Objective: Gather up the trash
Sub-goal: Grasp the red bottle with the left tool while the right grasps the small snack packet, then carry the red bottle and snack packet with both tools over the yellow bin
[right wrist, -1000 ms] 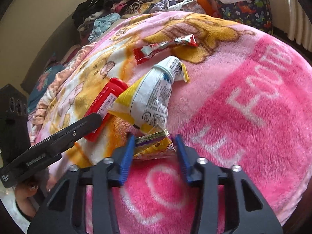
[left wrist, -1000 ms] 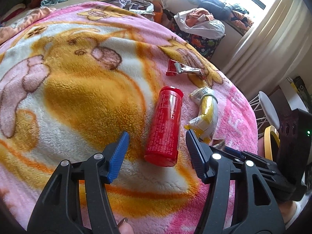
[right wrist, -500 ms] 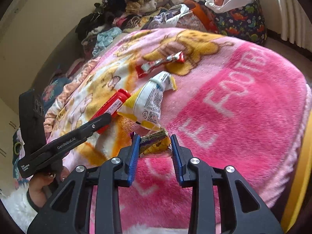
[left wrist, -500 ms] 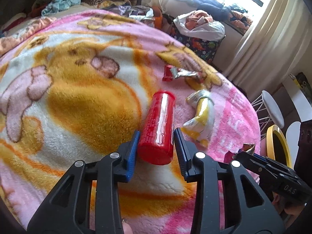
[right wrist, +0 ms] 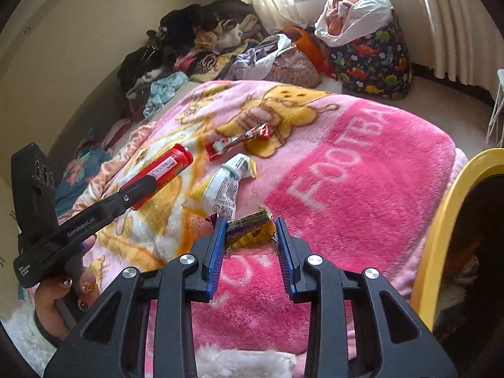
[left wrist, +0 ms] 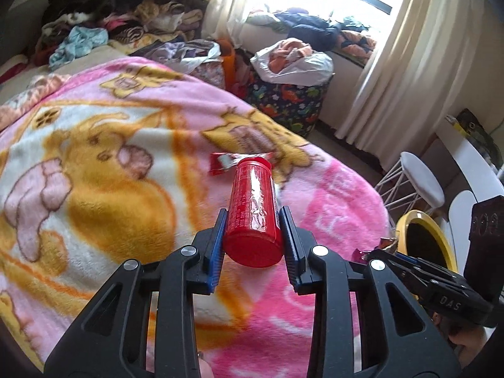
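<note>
**Both grippers carrying trash above the bed**

While we hold the left gripper over the bed, its jaws sit closed to the width of the red tube and clamp it from both sides, the blue pads pressed against its lower end. We see the tube clear of the blanket, lifted above it. Its long axis runs straight away from the left wrist camera, flat base toward us and capped end pointing to the far side of the bed; from the right wrist view it slants up and to the right.

Our right gripper has its jaws drawn part-way in on a crumpled yellow and purple wrapper, which fills the gap between the pads and sticks out forward. From the left wrist view only a scrap of that wrapper shows past the right gripper's tip.

On the blanket lie a white and yellow packet and, beyond it, a red and silver wrapper, both with their long sides running diagonally toward the far right. From the left wrist view the tube hides most of the red and silver wrapper and all of the packet. A yellow-rimmed bin stands at the right edge of the bed, cut off by the frame, its inside too dark to read.
</note>
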### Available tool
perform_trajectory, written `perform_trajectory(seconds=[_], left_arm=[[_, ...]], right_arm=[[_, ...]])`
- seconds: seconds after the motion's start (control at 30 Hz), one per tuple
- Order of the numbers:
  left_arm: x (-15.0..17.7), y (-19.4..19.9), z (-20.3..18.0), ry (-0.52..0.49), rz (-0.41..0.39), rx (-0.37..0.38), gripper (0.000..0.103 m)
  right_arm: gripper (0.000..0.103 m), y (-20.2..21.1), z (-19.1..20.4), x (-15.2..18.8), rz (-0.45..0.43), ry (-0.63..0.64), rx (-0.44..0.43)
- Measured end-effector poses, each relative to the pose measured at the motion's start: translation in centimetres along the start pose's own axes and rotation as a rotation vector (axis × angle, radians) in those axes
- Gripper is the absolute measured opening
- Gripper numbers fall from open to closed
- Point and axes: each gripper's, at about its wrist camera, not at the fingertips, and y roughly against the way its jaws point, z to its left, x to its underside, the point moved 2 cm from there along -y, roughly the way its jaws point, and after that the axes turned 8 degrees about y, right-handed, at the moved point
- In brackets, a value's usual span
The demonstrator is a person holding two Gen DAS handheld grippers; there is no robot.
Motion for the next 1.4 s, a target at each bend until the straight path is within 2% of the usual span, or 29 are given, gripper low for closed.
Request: perform_trajectory(seconds=[0.77,1.4], left_arm=[[1.7,0.2,-8.3,-0.145,0.016,0.100,0.025],[3.6,0.5,-13.0,-0.235,0.034,0.165,0.025]], right_arm=[[0.030,6.1,-4.6,0.1,-0.131,-0.096,0.081],[0.030,10.3,-9.3,1.7,-0.196,-0.204,0.159]])
